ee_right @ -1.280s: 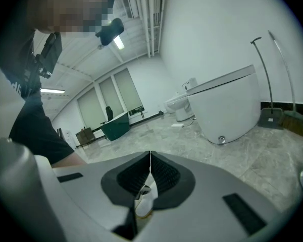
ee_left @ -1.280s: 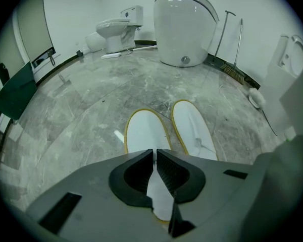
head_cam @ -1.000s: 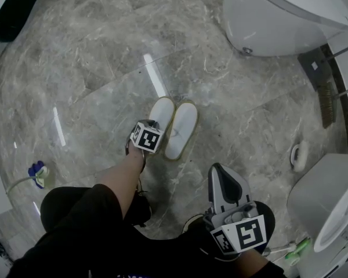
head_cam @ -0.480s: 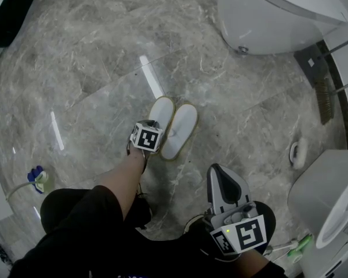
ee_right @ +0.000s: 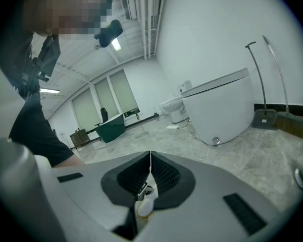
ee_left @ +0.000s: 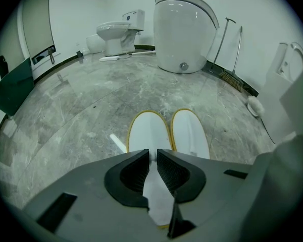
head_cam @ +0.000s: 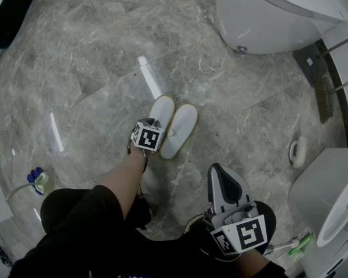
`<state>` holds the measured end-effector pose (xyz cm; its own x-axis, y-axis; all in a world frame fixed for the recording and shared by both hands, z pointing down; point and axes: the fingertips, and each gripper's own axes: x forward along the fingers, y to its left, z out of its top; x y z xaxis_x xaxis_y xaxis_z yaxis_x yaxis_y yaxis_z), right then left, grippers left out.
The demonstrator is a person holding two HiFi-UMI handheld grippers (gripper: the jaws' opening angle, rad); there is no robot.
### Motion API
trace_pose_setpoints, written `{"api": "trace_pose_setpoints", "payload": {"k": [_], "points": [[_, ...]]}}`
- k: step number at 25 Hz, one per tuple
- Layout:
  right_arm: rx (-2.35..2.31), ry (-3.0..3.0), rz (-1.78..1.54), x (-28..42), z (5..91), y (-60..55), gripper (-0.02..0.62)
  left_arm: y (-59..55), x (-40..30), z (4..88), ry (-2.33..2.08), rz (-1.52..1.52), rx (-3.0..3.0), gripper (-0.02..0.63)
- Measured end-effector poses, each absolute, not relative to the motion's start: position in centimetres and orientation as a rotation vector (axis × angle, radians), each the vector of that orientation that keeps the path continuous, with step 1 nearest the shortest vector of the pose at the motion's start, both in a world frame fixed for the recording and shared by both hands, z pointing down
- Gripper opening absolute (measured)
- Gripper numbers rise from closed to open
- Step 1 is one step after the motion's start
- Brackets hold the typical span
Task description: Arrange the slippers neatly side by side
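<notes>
**Left jaws on left slipper; pair lying parallel**

We read the left gripper as nearly closed: only a narrow slit remains between its jaws, and the white fabric of the left slipper fills it. We log that as a pinch near the slipper's heel end. The right gripper has its jaws pressed together with nothing between them.

In the head view the left gripper sits over the rear of the left slipper. The right slipper lies just beside it, inner edges almost touching. Both long axes run parallel, heels toward the person and toes pointing away, toward the white rounded fixture.

The right gripper hangs well apart from the pair, close to the person's body. Both slippers lie flat on the grey marble floor.
</notes>
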<state>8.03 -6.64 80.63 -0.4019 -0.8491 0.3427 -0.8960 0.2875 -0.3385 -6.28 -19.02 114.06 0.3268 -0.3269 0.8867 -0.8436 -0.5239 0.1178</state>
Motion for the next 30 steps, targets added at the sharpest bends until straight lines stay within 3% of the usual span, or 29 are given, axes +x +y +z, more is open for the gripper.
{"api": "trace_pose_setpoints", "payload": {"k": [15,30], "points": [[1.735,-2.352,0.823,6.2,78.0,-7.6,0.000,-18.8,-7.4,107.9,-1.069,1.215,2.132,0.049],[1.649,-2.216,0.887,3.2,55.3,-3.4,0.000,-15.0,-12.4,84.6,-1.023,1.204,2.151,0.049]]}}
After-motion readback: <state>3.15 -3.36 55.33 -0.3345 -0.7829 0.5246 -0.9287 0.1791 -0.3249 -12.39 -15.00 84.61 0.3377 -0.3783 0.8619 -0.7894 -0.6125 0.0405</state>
